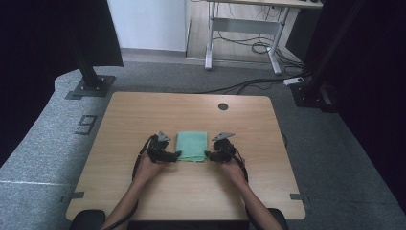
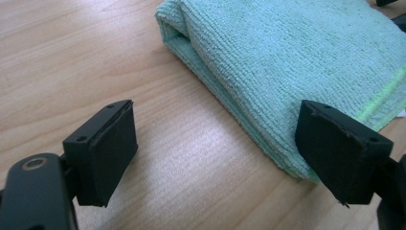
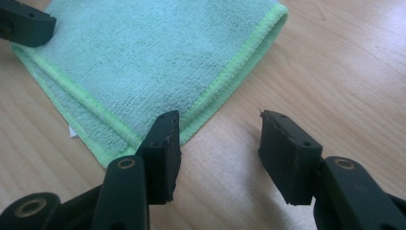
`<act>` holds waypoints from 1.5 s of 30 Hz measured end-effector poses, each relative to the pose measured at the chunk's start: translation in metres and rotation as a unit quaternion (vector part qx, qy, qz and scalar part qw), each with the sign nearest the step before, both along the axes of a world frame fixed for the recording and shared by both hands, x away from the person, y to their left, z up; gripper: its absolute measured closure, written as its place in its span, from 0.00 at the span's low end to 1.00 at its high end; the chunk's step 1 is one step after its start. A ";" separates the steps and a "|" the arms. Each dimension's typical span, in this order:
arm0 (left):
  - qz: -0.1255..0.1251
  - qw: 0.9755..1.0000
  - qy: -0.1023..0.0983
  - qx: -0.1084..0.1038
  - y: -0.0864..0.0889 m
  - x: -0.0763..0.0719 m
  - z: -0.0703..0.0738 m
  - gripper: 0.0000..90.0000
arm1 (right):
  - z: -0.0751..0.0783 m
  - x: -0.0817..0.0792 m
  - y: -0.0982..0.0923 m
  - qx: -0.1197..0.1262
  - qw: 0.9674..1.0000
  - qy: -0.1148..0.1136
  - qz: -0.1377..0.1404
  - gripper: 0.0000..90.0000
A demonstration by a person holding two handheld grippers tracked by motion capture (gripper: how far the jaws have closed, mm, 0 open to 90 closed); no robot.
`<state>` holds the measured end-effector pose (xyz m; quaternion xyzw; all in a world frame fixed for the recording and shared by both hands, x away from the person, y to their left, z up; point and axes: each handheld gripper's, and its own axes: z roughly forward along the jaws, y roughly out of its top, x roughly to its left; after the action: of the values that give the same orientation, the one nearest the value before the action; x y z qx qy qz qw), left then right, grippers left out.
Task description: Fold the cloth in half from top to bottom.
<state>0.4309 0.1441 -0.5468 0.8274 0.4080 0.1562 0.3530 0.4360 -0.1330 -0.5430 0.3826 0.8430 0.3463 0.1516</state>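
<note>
The folded green cloth (image 1: 192, 146) lies flat on the table (image 1: 143, 115), a little toward your side of centre, between your two grippers. The left gripper (image 1: 176, 155) sits at the cloth's 9 o'clock with its fingers (image 2: 107, 153) spread wide and empty; the far one overlaps the cloth's near corner. The right gripper (image 1: 208, 155) sits at 3 o'clock, fingers (image 3: 165, 153) partly apart and holding nothing; the hemmed corner lies just beyond one fingertip.

Judgement: this is soft, light terry microfibre, limp and layered, not fragile, with fair friction. It will sag and may unfold if lifted by one layer. Pinch through all layers at the stitched hem near the corners, keeping both grips level.
</note>
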 end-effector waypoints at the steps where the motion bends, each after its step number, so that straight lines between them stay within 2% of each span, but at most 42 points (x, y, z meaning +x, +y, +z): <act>1: 0.000 1.000 0.000 -0.001 0.000 0.001 0.000 0.16 | 0.000 0.001 0.000 0.001 1.000 -0.001 0.000 0.54; 6: 0.000 1.000 -0.002 0.000 0.000 0.002 0.000 0.16 | -0.001 -0.001 -0.002 0.002 1.000 -0.003 0.001 0.53; 11: -0.004 1.000 -0.007 0.011 0.000 0.002 0.005 0.16 | 0.000 -0.003 -0.004 0.002 1.000 -0.002 0.002 0.50; 19: -0.014 1.000 -0.007 0.014 0.001 -0.004 0.014 0.16 | 0.007 -0.011 -0.004 0.012 1.000 -0.006 0.017 0.38; 24: -0.024 1.000 -0.008 0.016 0.000 -0.011 0.019 0.14 | 0.010 -0.016 -0.006 0.016 1.000 -0.013 0.024 0.29; 26: -0.039 0.999 -0.011 0.024 0.000 -0.018 0.023 0.11 | 0.013 -0.020 -0.008 0.014 0.999 -0.014 0.030 0.23; 31: -0.049 0.999 -0.010 0.018 0.005 -0.029 0.030 0.08 | 0.017 -0.026 -0.013 0.021 0.999 -0.013 0.028 0.16; 36: -0.053 0.998 -0.012 0.018 0.014 -0.040 0.034 0.05 | 0.020 -0.032 -0.020 0.025 0.999 -0.018 0.026 0.15; 45: -0.051 0.998 -0.030 0.034 0.033 -0.059 0.040 0.00 | 0.027 -0.044 -0.032 0.025 0.999 -0.025 0.026 0.10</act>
<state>0.3721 0.1771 -0.5066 0.8536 0.3488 0.1769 0.3441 0.3917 -0.1651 -0.5164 0.3554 0.8399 0.3806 0.1533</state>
